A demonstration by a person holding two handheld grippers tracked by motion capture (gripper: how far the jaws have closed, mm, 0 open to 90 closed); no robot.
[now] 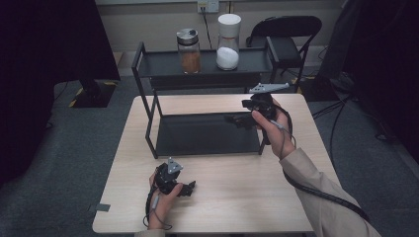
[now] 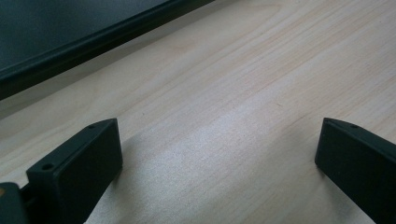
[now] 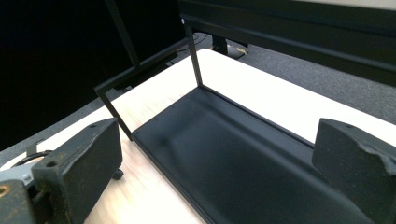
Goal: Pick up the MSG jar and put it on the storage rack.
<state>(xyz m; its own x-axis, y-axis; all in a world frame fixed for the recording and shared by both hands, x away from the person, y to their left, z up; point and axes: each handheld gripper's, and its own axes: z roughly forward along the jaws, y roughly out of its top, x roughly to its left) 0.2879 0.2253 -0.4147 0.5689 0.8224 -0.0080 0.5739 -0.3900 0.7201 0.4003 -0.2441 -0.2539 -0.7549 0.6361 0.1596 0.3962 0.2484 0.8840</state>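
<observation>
The black two-tier metal shelf rack [image 1: 207, 133] is seen standing on the far half of the pale wooden table [image 1: 247, 197], its lower tray resting on the tabletop and its upper tray raised on thin black posts. The right gripper [image 1: 236, 120] is held at the right end of the lower tray, between the two tiers, with its jaws pointed left along the tray; they are spread wide apart with nothing between them, as is confirmed in the right gripper view, where the dark tray floor [image 3: 243, 168] lies open between the two black jaws. The right hand [image 1: 274, 123] is wrapped round the gripper's body, and a beige sleeve [image 1: 321, 197] runs back to the near right corner. The left gripper [image 1: 190, 187] is held low over the near left part of the table, well apart from the rack. Its jaws are likewise spread wide and empty; in the left gripper view bare wood [image 2: 224, 116] is seen between them, with the rack's dark edge [image 2: 93, 37] beyond. On the upper tray two jars are set side by side near the middle: a clear glass jar with a metal lid and brown contents [image 1: 189, 52] to the left, and a clear jar with a white lid and white contents [image 1: 228, 42] just to its right. A black folding chair [image 1: 286, 34] stands beyond the table at the far right.
</observation>
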